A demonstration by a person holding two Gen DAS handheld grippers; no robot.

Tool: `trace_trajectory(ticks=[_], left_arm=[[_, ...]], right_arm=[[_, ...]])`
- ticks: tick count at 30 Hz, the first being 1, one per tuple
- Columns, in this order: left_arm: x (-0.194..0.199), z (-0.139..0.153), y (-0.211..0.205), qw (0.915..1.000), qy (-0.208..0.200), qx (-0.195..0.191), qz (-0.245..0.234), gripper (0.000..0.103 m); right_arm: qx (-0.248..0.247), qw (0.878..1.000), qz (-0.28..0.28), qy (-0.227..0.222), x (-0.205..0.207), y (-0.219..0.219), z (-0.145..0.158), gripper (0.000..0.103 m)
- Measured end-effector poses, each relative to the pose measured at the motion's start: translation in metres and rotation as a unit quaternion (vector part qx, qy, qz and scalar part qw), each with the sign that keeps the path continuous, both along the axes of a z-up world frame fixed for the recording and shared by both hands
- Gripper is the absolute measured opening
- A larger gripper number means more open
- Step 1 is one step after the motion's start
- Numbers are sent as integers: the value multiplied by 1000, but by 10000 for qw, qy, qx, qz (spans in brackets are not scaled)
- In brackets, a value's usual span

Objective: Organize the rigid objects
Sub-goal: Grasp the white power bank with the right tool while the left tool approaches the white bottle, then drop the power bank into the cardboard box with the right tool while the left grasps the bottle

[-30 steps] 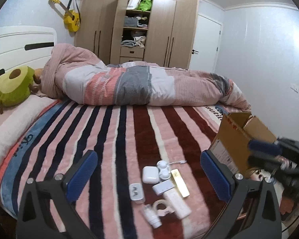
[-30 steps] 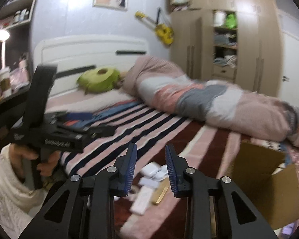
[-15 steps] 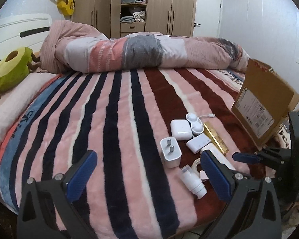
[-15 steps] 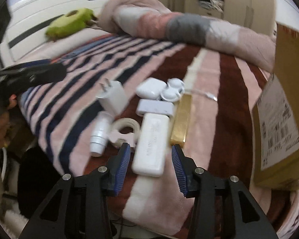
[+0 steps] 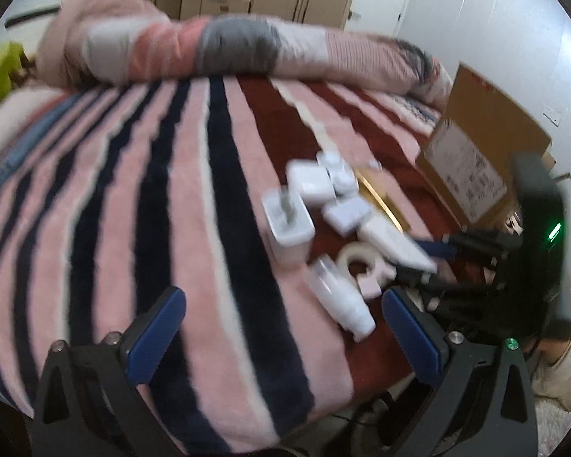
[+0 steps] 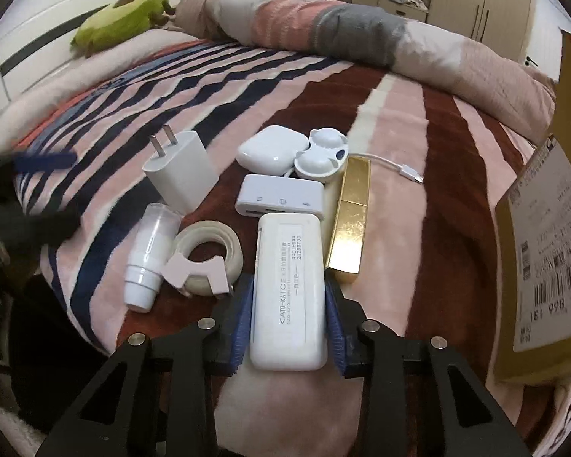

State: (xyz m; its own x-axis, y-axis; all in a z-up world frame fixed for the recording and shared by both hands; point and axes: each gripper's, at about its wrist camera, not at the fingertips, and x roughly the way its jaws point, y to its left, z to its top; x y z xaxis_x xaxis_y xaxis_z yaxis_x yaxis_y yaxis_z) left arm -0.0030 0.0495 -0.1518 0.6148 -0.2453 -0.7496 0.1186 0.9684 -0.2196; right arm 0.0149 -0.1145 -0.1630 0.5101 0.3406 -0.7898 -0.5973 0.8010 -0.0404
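Note:
Several small rigid objects lie on the striped blanket (image 6: 456, 190): a long white case (image 6: 287, 289), a gold bar box (image 6: 350, 221), a white adapter (image 6: 279, 198), a charger plug (image 6: 179, 175), an earbud case (image 6: 272, 150), a tape roll (image 6: 205, 259) and a small white bottle (image 6: 148, 259). My right gripper (image 6: 287, 323) has its blue pads on both sides of the white case, which rests on the blanket. My left gripper (image 5: 281, 339) is open and empty, above the blanket near the bottle (image 5: 342, 301). The right gripper (image 5: 434, 255) shows in the left wrist view.
An open cardboard box (image 6: 544, 228) stands at the right, also in the left wrist view (image 5: 483, 152). A rolled duvet (image 6: 361, 30) lies across the far side, a green plush (image 6: 122, 19) by the headboard. The bed edge is just below the objects.
My right gripper moved forward and down until its fingers straddle the white case. My left gripper dropped closer to the objects, and its view is blurred.

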Motion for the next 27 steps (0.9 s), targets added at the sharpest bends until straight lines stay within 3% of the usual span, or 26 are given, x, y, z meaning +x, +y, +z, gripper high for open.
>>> trace_trajectory(ticks=[4, 6, 10, 13, 14, 17, 24, 27], left_arm=[[3, -19, -17, 9994, 219, -252, -107, 87], [7, -26, -25, 9995, 275, -152, -101, 78], [8, -27, -27, 9997, 226, -87, 30, 64], [8, -25, -22, 9997, 228, -7, 105, 39], [8, -24, -20, 9996, 234, 38, 158, 22], [10, -24, -16, 9995, 252, -52, 192, 22], [21, -24, -27, 9990, 238, 247, 281, 22], [19, -17, -27, 9992, 179, 242, 262, 22]], right_arm=[[414, 9988, 186, -188, -11, -15, 40, 31], [624, 9969, 288, -387, -15, -20, 70, 31], [825, 9884, 284, -1243, -22, -41, 147, 31], [718, 9810, -68, -1798, -18, -72, 193, 31], [581, 9783, -237, -1976, -16, -82, 201, 31], [173, 9755, -629, -2099, -4, -107, 206, 31], [-405, 9847, -1327, -1050, 42, -153, 155, 31], [-606, 9842, -1388, -912, 46, -156, 145, 31]])
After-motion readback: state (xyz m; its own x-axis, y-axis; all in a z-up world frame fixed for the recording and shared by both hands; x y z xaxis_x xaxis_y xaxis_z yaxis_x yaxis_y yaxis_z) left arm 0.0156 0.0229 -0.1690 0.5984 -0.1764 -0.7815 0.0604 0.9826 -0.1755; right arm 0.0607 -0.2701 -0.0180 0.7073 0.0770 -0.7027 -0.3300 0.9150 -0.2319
